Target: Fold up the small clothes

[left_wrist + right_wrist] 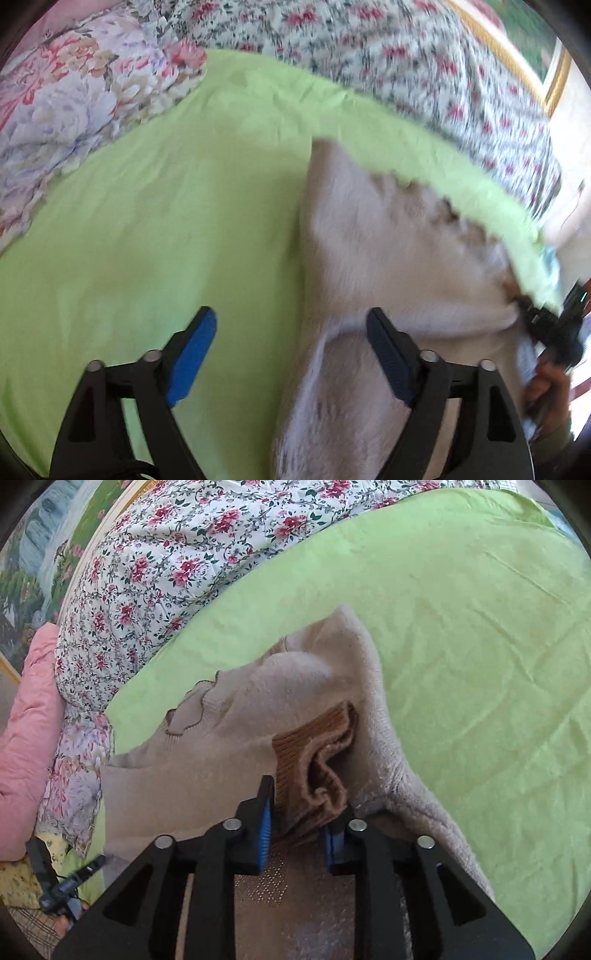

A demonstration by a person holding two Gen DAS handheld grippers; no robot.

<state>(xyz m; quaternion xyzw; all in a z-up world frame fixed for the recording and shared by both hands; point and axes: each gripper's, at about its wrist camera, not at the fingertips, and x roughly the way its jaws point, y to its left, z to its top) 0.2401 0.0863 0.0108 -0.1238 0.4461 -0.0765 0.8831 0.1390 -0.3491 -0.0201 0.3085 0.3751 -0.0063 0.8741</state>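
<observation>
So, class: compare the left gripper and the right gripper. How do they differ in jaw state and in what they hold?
The left gripper has its jaws wide apart; the right gripper has its jaws close together. The left gripper holds nothing, hovering over the green sheet and the beige sweater; the right gripper pinches the sweater's brown ribbed cuff. Both have black frames and blue pads.

We see a beige sweater (236, 731) with a brown ribbed cuff (310, 738). It lies on a light green sheet (461, 627). At 11 o'clock is a white cloth (155, 572) with red flowers and dark leaves. At 9 o'clock is a pink blanket (26, 738). The gripper pads (192, 354) are blue.
</observation>
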